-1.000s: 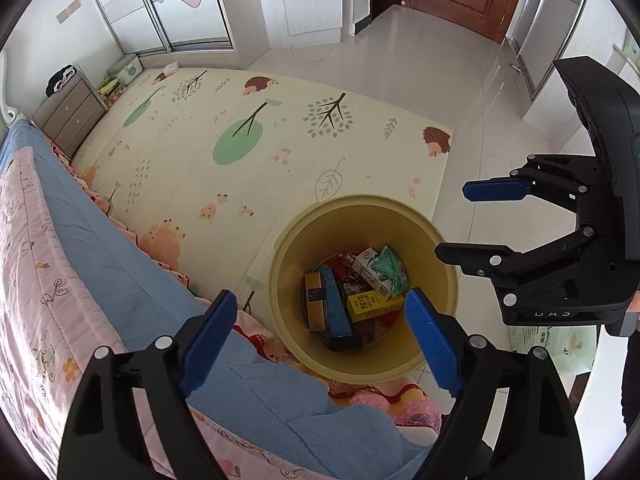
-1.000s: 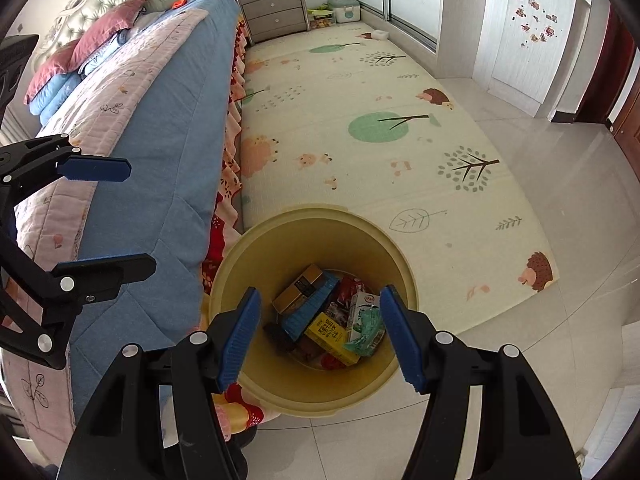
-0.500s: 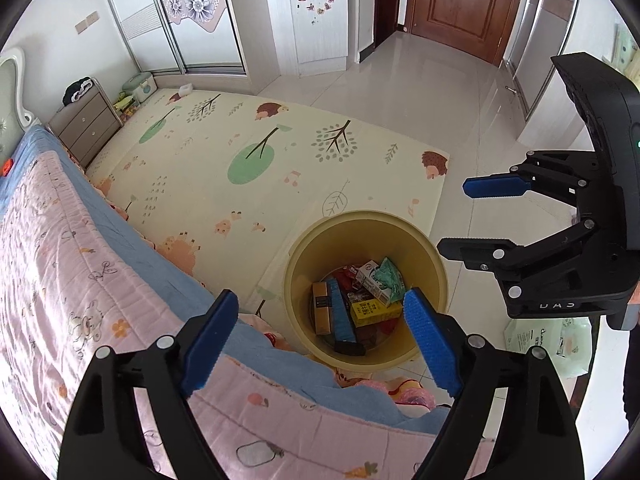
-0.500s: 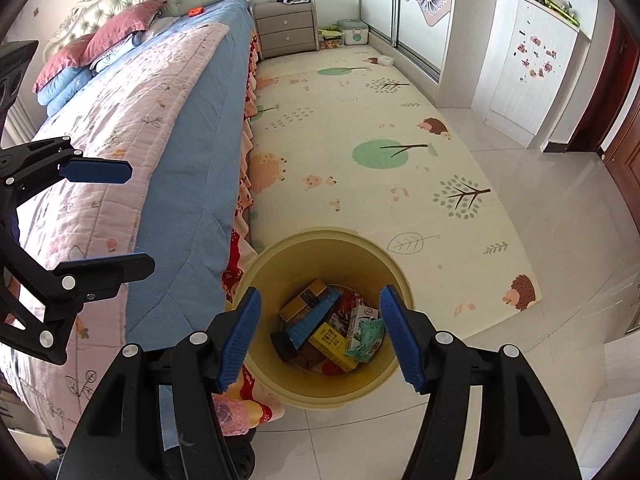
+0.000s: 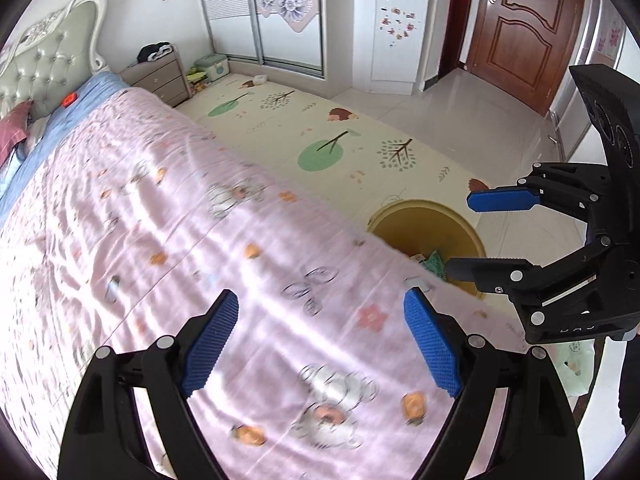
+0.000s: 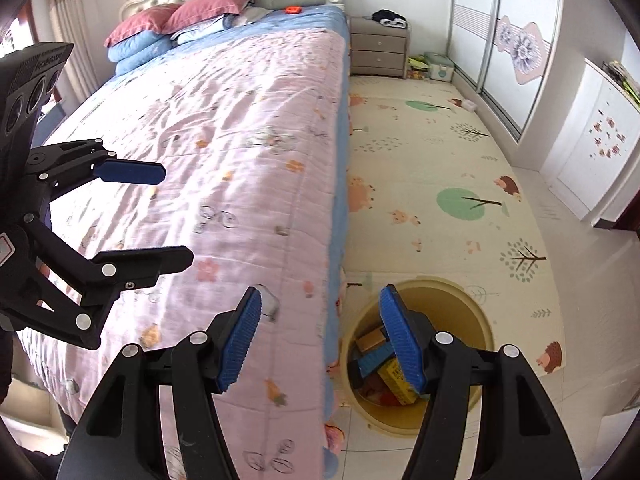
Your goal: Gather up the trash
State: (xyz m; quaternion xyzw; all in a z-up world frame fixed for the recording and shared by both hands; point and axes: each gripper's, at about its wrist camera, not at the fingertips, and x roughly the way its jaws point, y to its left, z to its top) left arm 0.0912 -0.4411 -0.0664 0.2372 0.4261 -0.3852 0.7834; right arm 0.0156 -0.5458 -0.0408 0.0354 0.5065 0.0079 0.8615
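A yellow bin [image 6: 476, 320] stands on the floor at the foot corner of the bed; it holds several boxes and wrappers [image 6: 374, 356]. In the left wrist view the bin [image 5: 424, 228] shows partly behind the bed edge. My left gripper [image 5: 320, 344] is open and empty above the pink quilt; it also shows in the right wrist view [image 6: 160, 216]. My right gripper [image 6: 320, 340] is open and empty over the bed edge beside the bin; it also shows in the left wrist view [image 5: 472, 236]. A small pale scrap [image 6: 270, 300] lies on the quilt near the bed edge.
A pink quilt [image 6: 224, 152] covers the bed, with pillows [image 6: 168, 20] at the headboard. A play mat [image 6: 440, 184] covers the floor beside it. A nightstand [image 6: 378, 50] stands at the far wall, and a wooden door [image 5: 516, 32] is at the back right.
Both grippers have risen and swung from over the bin toward the bed. The quilt now fills most of both views, and the bin sits lower and to the right.
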